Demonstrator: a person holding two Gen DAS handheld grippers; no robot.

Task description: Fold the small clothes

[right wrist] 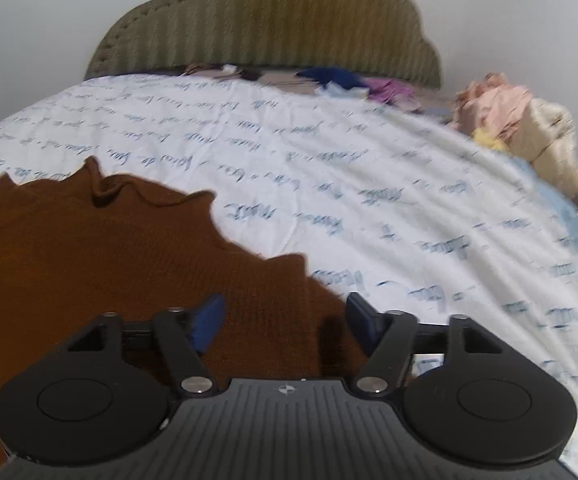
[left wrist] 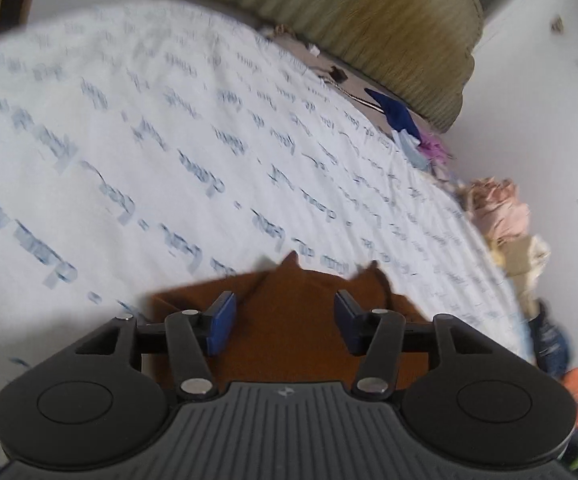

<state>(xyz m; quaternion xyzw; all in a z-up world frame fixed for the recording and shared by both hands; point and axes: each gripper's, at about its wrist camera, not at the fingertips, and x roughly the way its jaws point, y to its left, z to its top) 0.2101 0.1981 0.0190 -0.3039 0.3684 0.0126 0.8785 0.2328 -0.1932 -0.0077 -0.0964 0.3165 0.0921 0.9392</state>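
Right wrist view: rust-brown knitted garment [right wrist: 89, 256] flat on script-printed white bedsheet [right wrist: 369, 200], spreading toward ten o'clock beneath right gripper [right wrist: 285, 316], jaws apart, empty; left gripper [left wrist: 283, 320] likewise.

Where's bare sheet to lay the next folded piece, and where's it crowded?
Free: the printed sheet between the brown garment and the headboard, and right of the garment toward the bed's right edge. Crowded: the clothes strip below the headboard and the pile at the right edge.

Left tool [left wrist: 285, 318] jaws apart; right tool [right wrist: 285, 324] jaws apart
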